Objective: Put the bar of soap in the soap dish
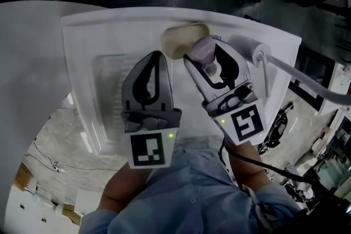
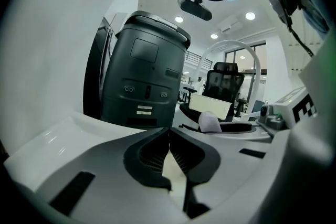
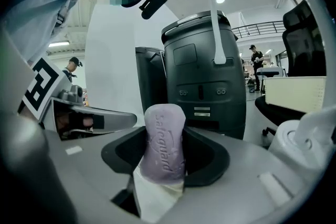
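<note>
A lilac bar of soap [image 1: 202,49] stands on end between the jaws of my right gripper [image 1: 204,54], which is shut on it. In the right gripper view the soap [image 3: 165,140] fills the gap, with the beige soap dish [image 3: 151,198] showing just below it. The oval dish [image 1: 181,38] sits at the back of the white basin top [image 1: 82,41], right under the soap. My left gripper [image 1: 158,58] hovers beside it to the left, jaws shut with nothing held. In the left gripper view its fingertips [image 2: 169,135] meet, with the soap [image 2: 209,122] off to the right.
A white tap [image 1: 262,56] rises at the right of the basin top. A ribbed tray area [image 1: 112,82] lies under my left gripper. A dark grey machine [image 2: 147,76] stands beyond. Cables [image 1: 277,170] trail from my right gripper.
</note>
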A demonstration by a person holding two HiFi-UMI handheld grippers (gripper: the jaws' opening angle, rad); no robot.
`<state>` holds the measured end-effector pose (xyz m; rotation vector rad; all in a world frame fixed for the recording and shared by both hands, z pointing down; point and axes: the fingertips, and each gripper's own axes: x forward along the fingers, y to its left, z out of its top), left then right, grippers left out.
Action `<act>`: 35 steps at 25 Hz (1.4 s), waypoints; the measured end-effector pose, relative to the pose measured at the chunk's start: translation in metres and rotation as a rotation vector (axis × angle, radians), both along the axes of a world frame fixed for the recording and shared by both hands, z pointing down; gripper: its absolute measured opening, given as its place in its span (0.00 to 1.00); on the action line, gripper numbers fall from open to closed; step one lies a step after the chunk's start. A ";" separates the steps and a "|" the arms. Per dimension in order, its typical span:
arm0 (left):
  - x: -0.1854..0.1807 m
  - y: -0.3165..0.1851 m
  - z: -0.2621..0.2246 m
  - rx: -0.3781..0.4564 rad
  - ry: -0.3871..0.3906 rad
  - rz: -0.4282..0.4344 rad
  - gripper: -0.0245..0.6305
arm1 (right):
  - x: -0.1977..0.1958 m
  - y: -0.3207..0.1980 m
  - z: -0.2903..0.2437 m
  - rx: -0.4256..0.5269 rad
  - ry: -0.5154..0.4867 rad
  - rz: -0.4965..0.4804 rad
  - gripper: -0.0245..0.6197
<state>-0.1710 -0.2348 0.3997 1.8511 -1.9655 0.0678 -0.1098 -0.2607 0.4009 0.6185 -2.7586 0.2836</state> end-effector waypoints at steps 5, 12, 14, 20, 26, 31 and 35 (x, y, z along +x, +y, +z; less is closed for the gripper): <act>-0.005 -0.004 0.014 -0.016 0.008 -0.009 0.05 | -0.005 -0.005 0.023 -0.002 0.026 -0.011 0.35; -0.010 -0.006 0.028 -0.034 0.021 -0.029 0.05 | -0.014 -0.004 0.047 0.093 0.157 -0.085 0.36; -0.012 -0.007 0.032 -0.042 0.023 -0.034 0.05 | -0.015 -0.004 0.054 0.102 0.185 -0.092 0.36; -0.018 -0.005 0.035 -0.050 0.032 -0.057 0.05 | -0.022 -0.003 0.058 0.162 0.241 -0.106 0.36; -0.021 -0.001 0.040 -0.065 0.046 -0.069 0.05 | -0.022 -0.003 0.057 0.171 0.239 -0.107 0.36; -0.020 0.004 0.041 -0.075 0.056 -0.069 0.05 | -0.022 -0.002 0.056 0.165 0.225 -0.113 0.38; -0.022 0.006 0.039 -0.066 0.053 -0.075 0.05 | -0.021 -0.003 0.054 0.170 0.217 -0.112 0.39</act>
